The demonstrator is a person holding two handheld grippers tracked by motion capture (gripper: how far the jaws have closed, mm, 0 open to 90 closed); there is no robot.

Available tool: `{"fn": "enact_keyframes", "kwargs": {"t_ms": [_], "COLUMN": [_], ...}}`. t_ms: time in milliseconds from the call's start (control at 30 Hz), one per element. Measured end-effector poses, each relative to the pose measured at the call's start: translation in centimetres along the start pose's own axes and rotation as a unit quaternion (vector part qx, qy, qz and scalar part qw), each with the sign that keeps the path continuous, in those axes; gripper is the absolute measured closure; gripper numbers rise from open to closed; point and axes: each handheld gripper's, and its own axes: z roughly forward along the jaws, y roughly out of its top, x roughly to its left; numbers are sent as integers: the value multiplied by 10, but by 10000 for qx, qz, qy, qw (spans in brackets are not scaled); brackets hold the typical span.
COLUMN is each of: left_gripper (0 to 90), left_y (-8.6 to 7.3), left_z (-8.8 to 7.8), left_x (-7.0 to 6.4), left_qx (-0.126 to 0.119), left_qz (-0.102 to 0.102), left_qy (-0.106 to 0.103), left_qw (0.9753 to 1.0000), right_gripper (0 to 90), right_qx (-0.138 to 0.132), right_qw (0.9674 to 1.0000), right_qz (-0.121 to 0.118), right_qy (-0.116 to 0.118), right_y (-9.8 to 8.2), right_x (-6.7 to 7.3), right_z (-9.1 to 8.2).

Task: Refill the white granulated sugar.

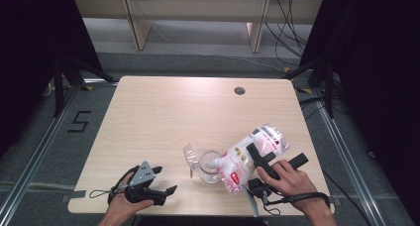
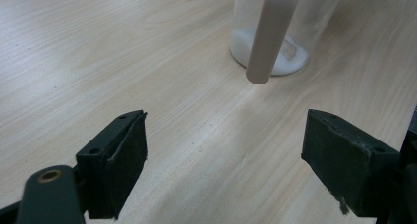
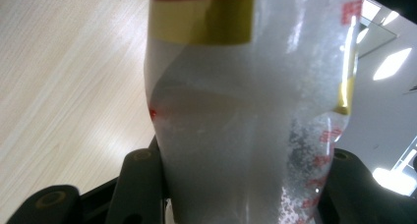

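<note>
A clear bag of white powder (image 1: 255,149) with red print lies tilted, its lower end over a clear glass jar (image 1: 210,165). My right gripper (image 1: 275,159) is shut on the bag; in the right gripper view the bag (image 3: 241,111) fills the gap between the jaws of that gripper (image 3: 236,184). My left gripper (image 1: 166,180) rests open near the table's front left edge, a hand's width left of the jar. In the left gripper view the open gripper (image 2: 223,170) holds nothing, and the jar (image 2: 282,32) ahead has white powder in its bottom.
A clear plastic piece (image 1: 190,157) leans at the jar's left side. A pale strip (image 2: 270,32) hangs in front of the jar. The wooden table (image 1: 163,112) has a round cable hole (image 1: 239,90) at the back right. Cables lie on the floor beyond.
</note>
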Motion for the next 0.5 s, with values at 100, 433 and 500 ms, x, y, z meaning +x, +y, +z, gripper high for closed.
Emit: {"fn": "enact_keyframes", "kwargs": {"t_ms": [100,433,500], "left_gripper": [168,169,169], "left_y": [0,0,-1], "left_z": [0,1,1], "left_x": [0,0,-2], "left_qx": [-25,-38,-52], "left_qz": [6,-6,-167], "left_qy": [23,-1,-14], "left_qw": [10000,10000,9998], "right_gripper": [559,566,567], "right_qx": [-17,-70,-106], "right_qw": [9998,9996,9995], "right_qz": [198,275,292], "right_qy": [-30,-93,-89], "right_y": [0,-6,-6], "right_x": [3,4,5], "right_z": [0,2,2]}}
